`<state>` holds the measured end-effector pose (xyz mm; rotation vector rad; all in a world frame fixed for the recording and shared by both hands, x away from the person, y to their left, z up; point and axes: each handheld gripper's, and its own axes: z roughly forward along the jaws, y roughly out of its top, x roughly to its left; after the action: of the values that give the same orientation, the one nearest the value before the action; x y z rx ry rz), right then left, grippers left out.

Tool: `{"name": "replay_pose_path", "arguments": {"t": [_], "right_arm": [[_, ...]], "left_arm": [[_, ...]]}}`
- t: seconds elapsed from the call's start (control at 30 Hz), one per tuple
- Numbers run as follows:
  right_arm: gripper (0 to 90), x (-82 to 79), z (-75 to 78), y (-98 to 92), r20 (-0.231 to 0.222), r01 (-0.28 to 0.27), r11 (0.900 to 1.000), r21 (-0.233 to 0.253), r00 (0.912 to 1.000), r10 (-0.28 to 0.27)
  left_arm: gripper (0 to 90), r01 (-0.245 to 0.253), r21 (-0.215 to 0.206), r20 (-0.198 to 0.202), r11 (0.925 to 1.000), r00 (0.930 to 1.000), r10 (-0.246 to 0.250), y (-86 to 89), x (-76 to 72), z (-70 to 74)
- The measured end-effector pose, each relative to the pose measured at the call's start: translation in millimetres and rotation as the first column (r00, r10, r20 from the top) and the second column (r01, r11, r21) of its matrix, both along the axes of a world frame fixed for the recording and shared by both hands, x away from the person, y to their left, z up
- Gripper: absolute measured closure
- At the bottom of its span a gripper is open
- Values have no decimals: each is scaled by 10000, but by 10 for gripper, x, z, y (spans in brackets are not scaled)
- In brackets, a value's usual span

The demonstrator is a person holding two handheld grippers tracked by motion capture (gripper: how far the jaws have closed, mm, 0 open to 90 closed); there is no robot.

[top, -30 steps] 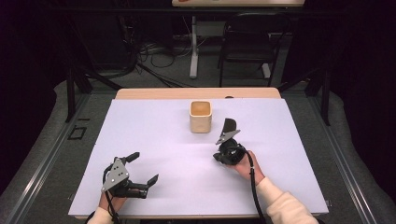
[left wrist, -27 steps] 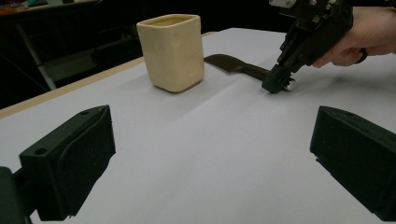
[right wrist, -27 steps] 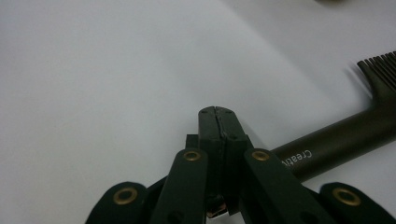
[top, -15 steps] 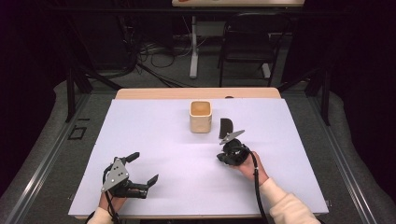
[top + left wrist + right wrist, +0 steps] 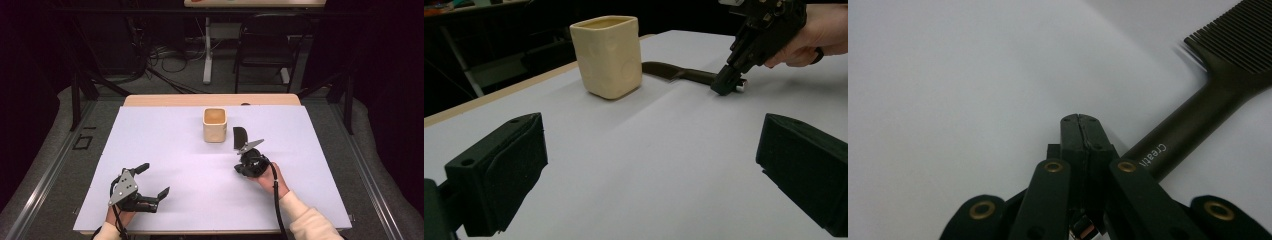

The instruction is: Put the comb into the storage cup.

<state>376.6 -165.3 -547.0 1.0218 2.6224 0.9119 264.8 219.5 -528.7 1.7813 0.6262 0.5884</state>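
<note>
Comb (image 5: 239,137) — right gripper (image 5: 245,150) closer now

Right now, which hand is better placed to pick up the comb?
Right. Its tool sits shut at the comb's handle, beside the cup; the left tool rests open, far off.

Black grippers with brass-coloured rivets, trailing cables; cream sleeve (image 5: 312,225), dark finger ring (image 5: 817,55).

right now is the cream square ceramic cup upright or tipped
Upright: the cream square ceramic cup stands on its base on the white table, open mouth facing up.
</note>
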Motion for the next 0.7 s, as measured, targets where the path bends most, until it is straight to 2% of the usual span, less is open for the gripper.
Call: {"name": "replay_pose_path", "arguments": {"t": [0.7], "right_arm": [[900,14,13,-47,9,622,9975,-343,9981,-622]], "left_arm": [[1,54,-28,28,10000,10000,-54,2,-2,2]]}}
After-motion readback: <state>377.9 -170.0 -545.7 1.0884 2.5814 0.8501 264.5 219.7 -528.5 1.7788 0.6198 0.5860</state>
